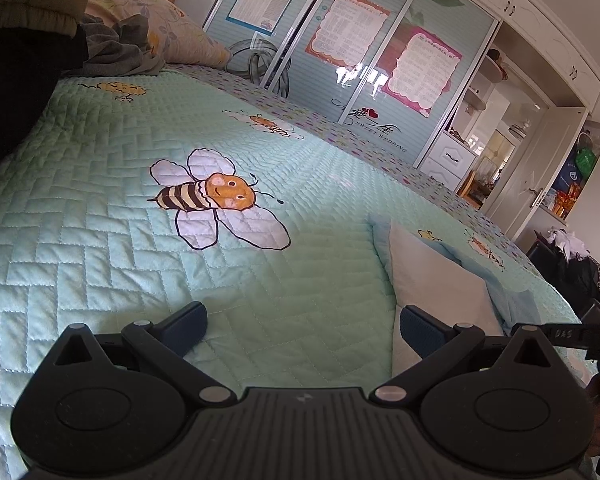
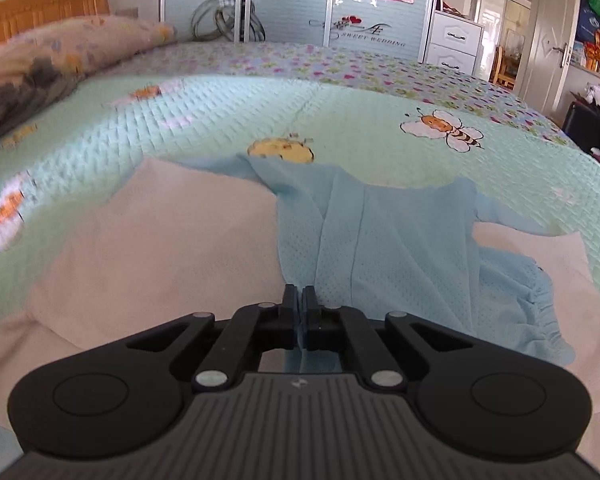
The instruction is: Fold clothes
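A light blue mesh garment point(image 2: 380, 248) lies crumpled on the green quilted bedspread point(image 2: 220, 120), on top of a white cloth point(image 2: 172, 240). My right gripper point(image 2: 300, 292) is shut on a fold of the blue fabric at its near edge, and the fabric shows pinched between the pads. In the left wrist view the white cloth point(image 1: 432, 280) and a bit of the blue garment point(image 1: 516, 300) lie at the right. My left gripper point(image 1: 302, 314) hangs open just above the bedspread point(image 1: 100, 240), with nothing between its fingers and its right finger point(image 1: 416, 330) over the white cloth's edge.
A floral pillow point(image 1: 156, 20) and a heap of grey clothes point(image 1: 116, 48) lie by the wooden headboard point(image 2: 40, 12). A sliding-door wardrobe point(image 1: 360, 60) runs along the far side of the bed. A dark bag point(image 1: 572, 272) stands beyond the bed's foot. A sleeve point(image 1: 24, 8) fills the upper left.
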Demonstrator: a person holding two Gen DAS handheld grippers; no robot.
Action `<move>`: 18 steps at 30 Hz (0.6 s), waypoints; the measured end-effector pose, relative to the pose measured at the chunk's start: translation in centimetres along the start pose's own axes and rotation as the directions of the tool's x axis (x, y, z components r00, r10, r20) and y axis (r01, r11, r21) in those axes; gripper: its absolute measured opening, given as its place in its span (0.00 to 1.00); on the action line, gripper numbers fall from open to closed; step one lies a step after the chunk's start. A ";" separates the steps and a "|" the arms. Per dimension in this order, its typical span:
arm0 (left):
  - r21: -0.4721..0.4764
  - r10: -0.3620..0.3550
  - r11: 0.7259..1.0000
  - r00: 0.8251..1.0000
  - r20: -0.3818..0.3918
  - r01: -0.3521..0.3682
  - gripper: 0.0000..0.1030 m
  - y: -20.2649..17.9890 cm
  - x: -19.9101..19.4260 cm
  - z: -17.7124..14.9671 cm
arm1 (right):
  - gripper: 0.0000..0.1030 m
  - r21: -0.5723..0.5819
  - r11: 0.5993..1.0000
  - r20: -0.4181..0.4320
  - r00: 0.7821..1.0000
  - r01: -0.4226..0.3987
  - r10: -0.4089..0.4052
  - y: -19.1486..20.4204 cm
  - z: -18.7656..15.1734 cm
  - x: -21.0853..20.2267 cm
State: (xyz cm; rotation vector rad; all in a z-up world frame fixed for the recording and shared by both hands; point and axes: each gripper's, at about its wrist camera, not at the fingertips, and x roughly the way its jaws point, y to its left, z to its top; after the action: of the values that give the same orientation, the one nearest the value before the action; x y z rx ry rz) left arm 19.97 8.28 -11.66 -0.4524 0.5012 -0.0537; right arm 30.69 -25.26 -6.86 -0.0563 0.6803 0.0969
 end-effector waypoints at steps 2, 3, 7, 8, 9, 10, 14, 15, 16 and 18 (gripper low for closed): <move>0.001 0.001 1.000 1.000 0.000 -0.001 0.99 0.0 0.0 0.0 | 0.03 0.011 0.999 0.023 0.999 -0.040 0.039 0.1 0.2 -0.8; 0.001 0.001 1.000 1.000 0.000 -0.001 0.99 0.0 -0.1 0.1 | 0.03 0.010 0.998 0.038 0.997 -0.061 0.060 0.3 0.2 -1.3; -0.001 0.001 1.000 1.000 0.001 -0.001 0.99 0.0 0.0 0.1 | 0.03 0.123 0.949 0.136 0.953 -0.289 0.272 -0.3 1.1 -2.9; 0.000 0.001 1.000 1.000 0.000 -0.001 0.99 0.0 0.0 0.1 | 0.03 0.148 0.925 0.171 0.930 -0.351 0.326 -0.4 1.4 -3.3; 0.001 0.002 1.000 1.000 0.000 -0.002 0.99 0.0 0.0 0.0 | 0.06 0.160 0.909 0.176 0.917 -0.386 0.358 -0.3 1.7 -3.3; 0.001 0.002 1.000 1.000 0.000 -0.002 0.99 0.0 0.0 0.0 | 0.09 0.176 0.896 0.142 0.912 -0.407 0.386 -0.1 1.9 -2.5; -0.002 -0.001 1.000 1.000 0.002 0.001 0.99 -0.1 0.1 -0.1 | 0.08 0.181 0.921 0.050 0.939 -0.344 0.340 1.1 1.1 -0.8; -0.001 0.000 1.000 1.000 0.002 0.000 0.99 -0.1 0.1 -0.1 | 0.09 0.150 0.944 0.082 0.956 -0.293 0.283 1.3 1.0 -1.5; -0.001 0.000 1.000 1.000 0.001 0.000 0.99 -0.1 0.2 -0.1 | 0.10 0.118 0.962 0.097 0.967 -0.245 0.235 1.6 0.9 -2.1; -0.001 0.001 1.000 1.000 0.001 -0.001 0.99 -0.1 0.2 -0.1 | 0.30 0.032 0.985 0.090 0.982 -0.171 0.167 2.2 0.8 -2.4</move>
State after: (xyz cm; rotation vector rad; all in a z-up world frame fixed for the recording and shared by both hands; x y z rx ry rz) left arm 20.11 8.13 -11.77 -0.4530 0.5005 -0.0525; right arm 29.03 -23.14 -4.78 0.0436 0.5988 0.2482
